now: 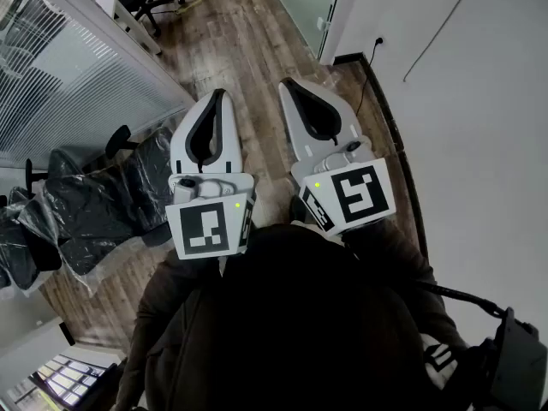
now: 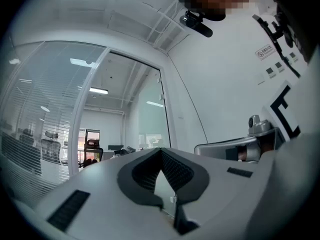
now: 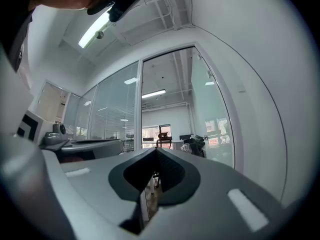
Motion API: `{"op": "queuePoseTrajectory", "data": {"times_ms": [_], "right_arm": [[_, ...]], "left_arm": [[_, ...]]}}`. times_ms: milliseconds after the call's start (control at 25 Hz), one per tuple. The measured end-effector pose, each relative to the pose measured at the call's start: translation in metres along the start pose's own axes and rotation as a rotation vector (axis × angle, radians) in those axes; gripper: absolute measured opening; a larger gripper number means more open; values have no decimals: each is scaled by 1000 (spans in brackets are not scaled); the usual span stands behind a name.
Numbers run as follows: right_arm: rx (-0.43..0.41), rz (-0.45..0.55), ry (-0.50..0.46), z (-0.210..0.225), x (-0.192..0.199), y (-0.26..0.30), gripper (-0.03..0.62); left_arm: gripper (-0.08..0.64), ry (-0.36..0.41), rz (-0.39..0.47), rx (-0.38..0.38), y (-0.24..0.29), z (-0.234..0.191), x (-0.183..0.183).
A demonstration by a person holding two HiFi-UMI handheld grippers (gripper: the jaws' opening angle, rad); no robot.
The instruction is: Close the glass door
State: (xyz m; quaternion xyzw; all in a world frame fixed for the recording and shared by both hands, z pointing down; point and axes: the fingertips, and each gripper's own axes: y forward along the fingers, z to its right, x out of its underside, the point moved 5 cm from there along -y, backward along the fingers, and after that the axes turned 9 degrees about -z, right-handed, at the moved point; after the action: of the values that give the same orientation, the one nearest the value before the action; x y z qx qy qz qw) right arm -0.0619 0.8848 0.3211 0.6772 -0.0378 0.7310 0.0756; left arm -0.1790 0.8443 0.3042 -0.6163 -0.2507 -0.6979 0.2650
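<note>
Left gripper point(image 1: 219, 94) and right gripper point(image 1: 287, 84) are held side by side, each with jaws closed tip to tip on nothing. The glass door point(image 1: 305, 2) stands open ahead of the right gripper's tips, well apart from both.

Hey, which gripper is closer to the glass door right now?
Right. The right gripper is short of the glass door, which stands ahead to its right; the left gripper is beside it, farther left.
</note>
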Motion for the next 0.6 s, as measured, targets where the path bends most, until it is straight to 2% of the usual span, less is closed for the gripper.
{"op": "queuePoseTrajectory", "data": {"times_ms": [280, 440, 600], "right_arm": [[-69, 10, 46, 35, 2, 12, 2], [-89, -10, 45, 40, 12, 41, 2], [-97, -53, 54, 50, 29, 85, 2]], "left_arm": [[-3, -14, -18, -44, 27, 16, 5], [-3, -21, -54, -90, 45, -7, 19], [-3, -40, -98, -91, 78, -36, 40]]}}
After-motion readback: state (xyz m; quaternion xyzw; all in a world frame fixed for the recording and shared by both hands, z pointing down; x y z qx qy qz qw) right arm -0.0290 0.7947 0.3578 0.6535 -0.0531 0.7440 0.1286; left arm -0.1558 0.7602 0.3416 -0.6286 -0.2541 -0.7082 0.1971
